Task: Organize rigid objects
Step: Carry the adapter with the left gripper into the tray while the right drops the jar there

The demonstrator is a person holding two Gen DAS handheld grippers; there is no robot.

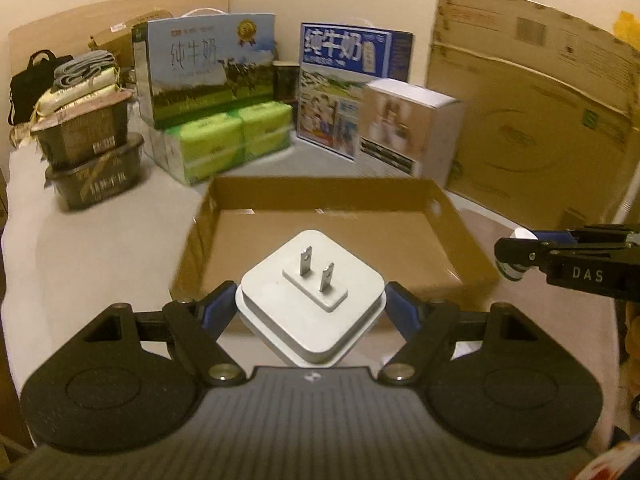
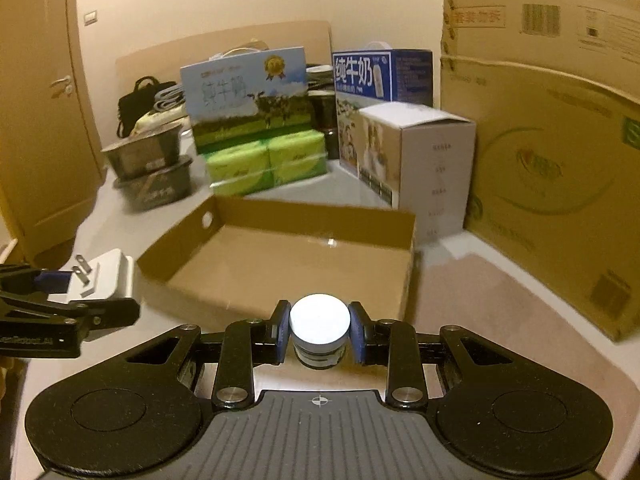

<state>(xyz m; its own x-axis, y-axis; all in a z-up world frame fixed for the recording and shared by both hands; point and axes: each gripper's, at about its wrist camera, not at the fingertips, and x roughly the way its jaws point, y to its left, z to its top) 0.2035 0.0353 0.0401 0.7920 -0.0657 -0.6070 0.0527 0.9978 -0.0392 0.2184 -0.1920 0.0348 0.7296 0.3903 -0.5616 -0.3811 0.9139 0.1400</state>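
- Two grippers appear, each carrying one item above the near edge of a shallow cardboard tray (image 1: 436, 200) on the white counter (image 1: 100, 248).
- Left gripper (image 1: 310, 304), lower centre of the left wrist view: jaws set wide, blue pads pressing both sides of a white plug adapter (image 1: 312, 300), its two metal prongs pointing up toward the camera.
- Right gripper (image 2: 319, 332), lower centre of the right wrist view: jaws drawn close, clamping a small jar (image 2: 319, 326) with a white round lid.
- In each view the other gripper enters from the frame's side edge, level with the tray's front wall.
- Behind the tray, upper frame: milk cartons (image 1: 208, 68), green tissue packs (image 1: 228, 136) and a large cardboard box (image 1: 540, 120).
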